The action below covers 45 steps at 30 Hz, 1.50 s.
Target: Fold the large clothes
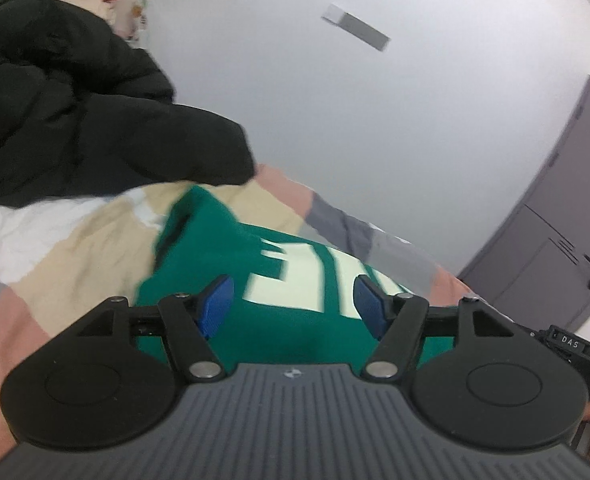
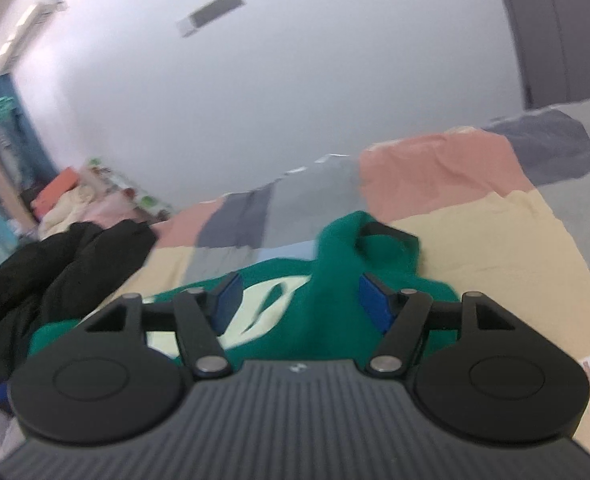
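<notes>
We saw the green sweater (image 1: 295, 304) lying on the patchwork bed cover (image 2: 475, 240), beside a black jacket (image 1: 75, 120). Our left hand-held gripper (image 1: 293, 306) and right hand-held gripper (image 2: 295, 304) each hovered over it, blue pads (image 1: 215, 306) spread apart, gripping nothing.

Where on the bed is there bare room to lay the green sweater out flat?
Bare quilt lies right of the green sweater, toward the pink and grey patches. Left is crowded: the black jacket is heaped close beside it. Both grippers, left and right, are open.
</notes>
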### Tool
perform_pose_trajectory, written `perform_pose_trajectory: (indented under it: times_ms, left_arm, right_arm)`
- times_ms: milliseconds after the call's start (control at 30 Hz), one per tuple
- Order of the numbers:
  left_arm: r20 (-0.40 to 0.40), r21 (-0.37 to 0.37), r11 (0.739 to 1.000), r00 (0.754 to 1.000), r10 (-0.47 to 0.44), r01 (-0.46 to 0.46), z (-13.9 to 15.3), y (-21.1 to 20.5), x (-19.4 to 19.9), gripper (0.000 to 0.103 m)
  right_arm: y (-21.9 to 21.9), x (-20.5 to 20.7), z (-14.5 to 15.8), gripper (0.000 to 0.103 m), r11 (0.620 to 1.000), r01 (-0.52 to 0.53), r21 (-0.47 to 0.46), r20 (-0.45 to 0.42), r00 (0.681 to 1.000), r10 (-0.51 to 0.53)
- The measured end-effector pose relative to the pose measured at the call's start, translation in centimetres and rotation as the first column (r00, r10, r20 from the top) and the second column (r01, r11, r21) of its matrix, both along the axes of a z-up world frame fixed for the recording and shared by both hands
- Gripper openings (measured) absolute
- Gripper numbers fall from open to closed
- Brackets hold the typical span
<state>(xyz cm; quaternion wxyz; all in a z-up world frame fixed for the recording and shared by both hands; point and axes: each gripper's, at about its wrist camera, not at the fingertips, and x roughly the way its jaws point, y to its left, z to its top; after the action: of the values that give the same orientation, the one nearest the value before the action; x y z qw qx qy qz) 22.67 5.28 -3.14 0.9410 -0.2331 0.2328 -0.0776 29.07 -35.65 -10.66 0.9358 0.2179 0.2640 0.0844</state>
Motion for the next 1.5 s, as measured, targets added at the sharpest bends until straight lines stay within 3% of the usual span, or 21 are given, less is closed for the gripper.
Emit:
perform_pose_trajectory:
  times_ms: [167, 333, 500, 667, 967, 1133, 1267, 1400, 1500]
  left_arm:
    - [0.0, 0.071, 0.996, 0.998, -0.061, 0.061, -1.1, -3.2, 0.6, 0.071]
    - [-0.004, 0.199, 0.976, 0.996, -0.088, 0.087, -2.7, -4.8, 1.5, 0.07]
    - [-0.09, 0.189, 0.975, 0.991, -0.104, 0.12, -4.8, -4.2, 3.1, 0.068]
    - [-0.149, 0.18, 0.975, 0.983, -0.107, 0.134, -6.6, -4.1, 4.3, 0.068]
    - [-0.16, 0.181, 0.975, 0.982, -0.098, 0.127, -7.6, -4.5, 4.5, 0.068]
    - [-0.167, 0.149, 0.983, 0.983, -0.08, 0.106, -7.2, -4.2, 4.0, 0.068]
    - [-0.157, 0.11, 0.991, 0.986, -0.057, 0.074, -6.5, -3.8, 2.9, 0.069]
    - [-0.174, -0.039, 0.999, 0.984, -0.025, 0.019, -6.0, -2.3, 1.2, 0.074]
    - [-0.207, -0.214, 0.973, 0.978, 0.037, -0.082, -6.5, -0.6, -0.7, 0.088]
  right_arm:
    - [2.7, -1.0, 0.1, 0.066, 0.996, -0.091, -0.008, 0.015, 0.996, 0.091]
    - [5.8, 0.5, -1.7, 0.055, 0.985, -0.161, -0.067, -0.037, 0.987, 0.159]
    - [7.1, 1.6, -3.7, 0.055, 0.974, -0.203, -0.1, -0.093, 0.977, 0.194]
    - [8.7, 1.9, -5.3, 0.054, 0.949, -0.251, -0.19, -0.156, 0.962, 0.223]
    - [8.8, 1.7, -6.2, 0.055, 0.951, -0.246, -0.19, -0.178, 0.961, 0.213]
    - [8.4, 2.0, -6.0, 0.055, 0.959, -0.236, -0.157, -0.192, 0.96, 0.205]
    - [7.2, 1.1, -5.5, 0.056, 0.976, -0.206, -0.065, -0.202, 0.961, 0.189]
    - [5.2, -0.5, -5.2, 0.056, 0.985, -0.126, 0.115, -0.205, 0.968, 0.148]
    - [3.7, -1.8, -5.6, 0.056, 0.954, -0.065, 0.292, -0.225, 0.965, 0.135]
